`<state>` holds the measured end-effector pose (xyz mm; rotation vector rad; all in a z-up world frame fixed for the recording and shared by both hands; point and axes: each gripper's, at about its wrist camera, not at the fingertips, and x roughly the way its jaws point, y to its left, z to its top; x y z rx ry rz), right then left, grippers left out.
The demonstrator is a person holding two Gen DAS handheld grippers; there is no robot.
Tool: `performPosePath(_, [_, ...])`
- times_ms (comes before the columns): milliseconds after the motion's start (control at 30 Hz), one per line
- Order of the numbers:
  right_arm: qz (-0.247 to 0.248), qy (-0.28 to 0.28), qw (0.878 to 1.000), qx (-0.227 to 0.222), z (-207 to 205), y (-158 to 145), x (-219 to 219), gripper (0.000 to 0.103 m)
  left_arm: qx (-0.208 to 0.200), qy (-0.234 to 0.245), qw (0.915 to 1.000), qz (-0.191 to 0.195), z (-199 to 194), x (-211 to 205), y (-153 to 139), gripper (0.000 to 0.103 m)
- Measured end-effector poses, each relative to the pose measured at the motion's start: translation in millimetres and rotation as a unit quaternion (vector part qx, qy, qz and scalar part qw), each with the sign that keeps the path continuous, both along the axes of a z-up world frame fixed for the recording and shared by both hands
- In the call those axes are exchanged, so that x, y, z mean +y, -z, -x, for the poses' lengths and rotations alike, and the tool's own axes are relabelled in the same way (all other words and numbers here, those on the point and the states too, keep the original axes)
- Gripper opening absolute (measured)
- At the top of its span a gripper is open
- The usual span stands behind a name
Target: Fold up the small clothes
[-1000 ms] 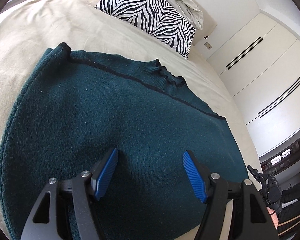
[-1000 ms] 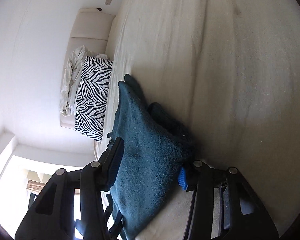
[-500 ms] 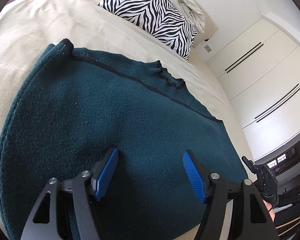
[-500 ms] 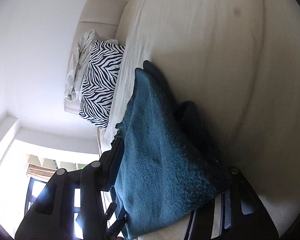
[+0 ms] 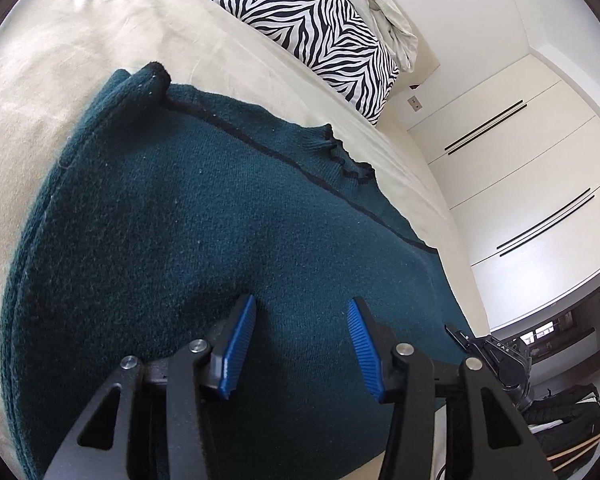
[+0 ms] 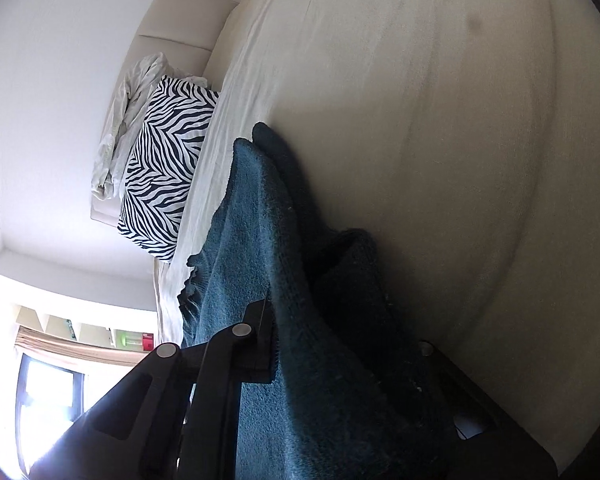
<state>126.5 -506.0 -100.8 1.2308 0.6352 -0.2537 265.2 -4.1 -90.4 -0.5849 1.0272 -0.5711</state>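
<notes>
A dark teal knit sweater (image 5: 204, 232) lies spread on the beige bed (image 5: 60, 48), collar toward the far side. My left gripper (image 5: 302, 340) is open, its blue pads just above the sweater's near part, holding nothing. In the right wrist view the sweater (image 6: 300, 360) bunches up between the jaws of my right gripper (image 6: 340, 360), which is shut on its edge and lifts it off the bed (image 6: 440, 120). The right fingertips are hidden by the cloth.
A zebra-print pillow (image 5: 316, 32) and a crumpled white cloth (image 5: 380, 4) lie at the head of the bed. White wardrobe doors (image 5: 520, 168) stand to the right. Dark gear (image 5: 500, 360) sits beside the bed.
My left gripper has narrowed its opening slightly and moved closer to the sweater. My right gripper has closed on the sweater's edge and the cloth now covers its fingers.
</notes>
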Motion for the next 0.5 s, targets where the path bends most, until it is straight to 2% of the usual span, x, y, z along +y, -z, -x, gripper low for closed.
performPosePath(100, [0.033, -0.004, 0.999, 0.009, -3.4, -15.4, 8.9, 0.01, 0.029, -0.005, 0.9989, 0.037, -6.7, 16.2, 8.9, 0.026])
performPosePath(133, [0.05, -0.01, 0.999, 0.009, -6.7, -24.5, 15.1, 0.01, 0.037, -0.004, 0.9979, 0.053, -8.8, 21.1, 11.1, 0.025])
performPosePath(233, [0.143, -0.058, 0.988, 0.006, -27.1, -68.8, 56.0, 0.01, 0.047, -0.002, 0.9961, 0.075, -9.1, 32.7, 9.4, 0.026])
performPosePath(267, [0.183, -0.081, 0.98, 0.0, -36.6, -85.8, 78.1, 0.01, 0.042, -0.003, 0.9963, 0.075, -8.2, 36.6, 5.6, 0.036])
performPosePath(300, [0.23, -0.113, 0.967, -0.01, -45.5, -104.4, 107.9, 0.01, 0.033, -0.004, 0.9963, 0.079, -7.2, 42.0, 1.6, 0.047])
performPosePath(333, [0.282, -0.158, 0.946, -0.023, -53.7, -120.7, 145.6, 0.01, 0.027, -0.005, 0.9959, 0.086, -7.7, 47.7, -1.4, 0.051])
performPosePath(367, [0.332, -0.217, 0.918, -0.034, -62.3, -130.2, 188.5, 0.01, 0.027, -0.008, 0.9949, 0.097, -9.0, 54.4, -2.6, 0.057])
performPosePath(433, [0.395, -0.311, 0.863, -0.04, -73.6, -127.0, 264.8, 0.01, 0.036, -0.017, 0.9911, 0.127, -11.3, 66.5, -1.5, 0.059])
performPosePath(467, [0.408, -0.341, 0.846, -0.035, -78.1, -118.3, 291.7, 0.01, 0.041, -0.021, 0.989, 0.141, -11.7, 72.1, -1.0, 0.059])
performPosePath(500, [0.419, -0.356, 0.835, -0.028, -81.2, -108.7, 311.8, 0.01, 0.042, -0.022, 0.9874, 0.151, -11.1, 76.6, -1.3, 0.059])
